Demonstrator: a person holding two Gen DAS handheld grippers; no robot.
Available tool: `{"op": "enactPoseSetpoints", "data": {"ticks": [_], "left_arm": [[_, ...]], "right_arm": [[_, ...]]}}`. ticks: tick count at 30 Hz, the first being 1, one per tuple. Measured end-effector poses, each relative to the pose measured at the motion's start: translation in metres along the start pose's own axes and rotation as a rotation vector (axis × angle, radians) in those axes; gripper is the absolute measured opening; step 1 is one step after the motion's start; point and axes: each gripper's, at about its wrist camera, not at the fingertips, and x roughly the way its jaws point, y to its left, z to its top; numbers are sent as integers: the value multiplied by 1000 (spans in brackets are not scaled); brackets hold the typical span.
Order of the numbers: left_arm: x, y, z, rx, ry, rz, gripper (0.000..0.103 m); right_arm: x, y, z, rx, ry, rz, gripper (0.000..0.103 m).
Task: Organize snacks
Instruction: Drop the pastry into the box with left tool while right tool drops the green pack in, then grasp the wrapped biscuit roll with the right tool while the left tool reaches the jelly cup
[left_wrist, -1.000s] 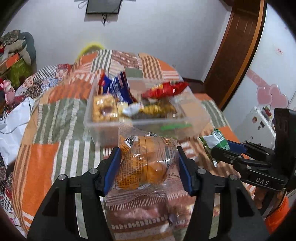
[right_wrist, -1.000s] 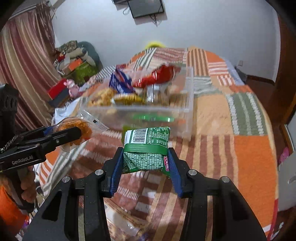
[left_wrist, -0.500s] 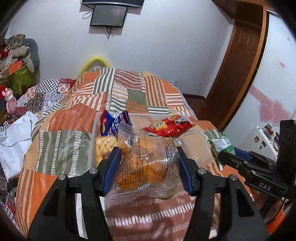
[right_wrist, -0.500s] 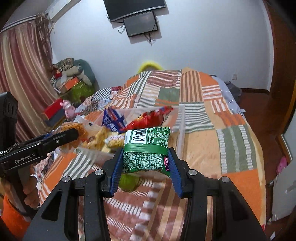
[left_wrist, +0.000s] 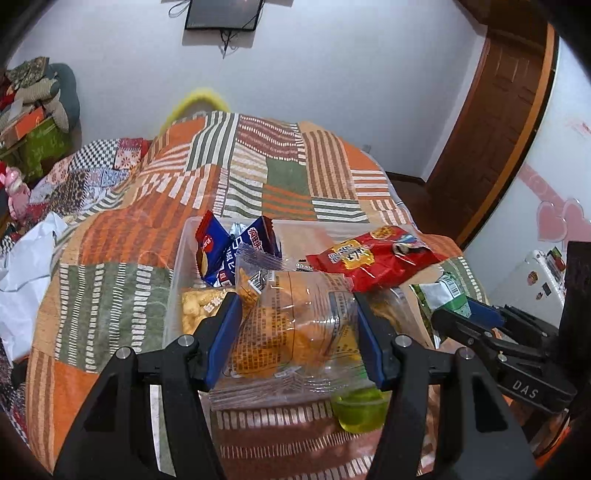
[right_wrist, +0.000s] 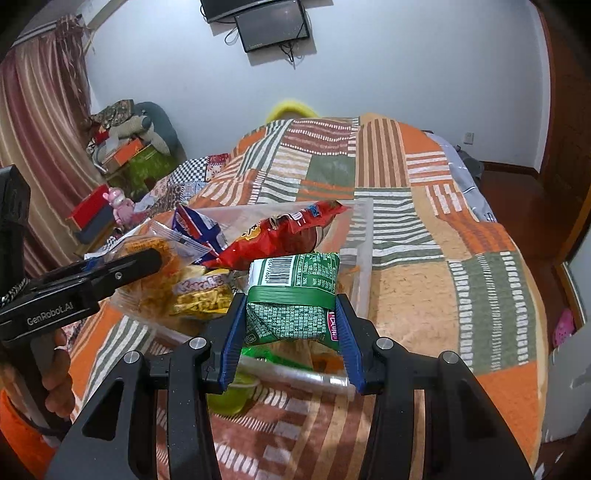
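My left gripper (left_wrist: 297, 332) is shut on a clear packet of orange snacks (left_wrist: 291, 325), held over the near part of a clear plastic bin (left_wrist: 177, 273) on the patchwork bedspread. My right gripper (right_wrist: 291, 328) is shut on a green snack packet (right_wrist: 291, 299) with a barcode, over the bin's near right corner (right_wrist: 364, 266). Inside the bin lie a red chip bag (left_wrist: 373, 258), blue packets (left_wrist: 229, 254) and yellow snacks (left_wrist: 197, 306). Each gripper shows in the other's view: the right one (left_wrist: 461, 314) at the right edge, the left one (right_wrist: 147, 258) at the left.
A green jelly cup (left_wrist: 360, 410) sits on the bedspread just in front of the bin. White cloth (left_wrist: 22, 280) lies at the bed's left edge. A person's hand (right_wrist: 55, 373) holds the left gripper's handle. Cluttered boxes (right_wrist: 136, 158) stand at the far left, a wooden door (left_wrist: 495, 122) at the right.
Both grippers have travelled forward with their packets, from in front of the bin to over its near edge. The bin now lies partly beneath them. Neither grip has changed.
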Motion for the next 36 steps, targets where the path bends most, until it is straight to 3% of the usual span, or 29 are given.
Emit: {"op": "enactPoseSetpoints", "data": {"ticks": [5, 11, 19, 27, 36], "left_arm": [[18, 7, 1, -31, 16, -5, 60], [19, 0, -1, 0, 1, 19, 60], [-5, -1, -4, -9, -3, 0, 65], [-56, -6, -19, 33, -37, 3, 70], [-105, -7, -65, 60, -10, 21, 81]], "right_arm": [[7, -3, 3, 3, 0, -10, 44], [7, 3, 3, -36, -4, -37, 46], [-14, 11, 1, -93, -41, -92, 68], [-54, 16, -16, -88, -42, -23, 72], [-77, 34, -67, -81, 47, 77, 77]]}}
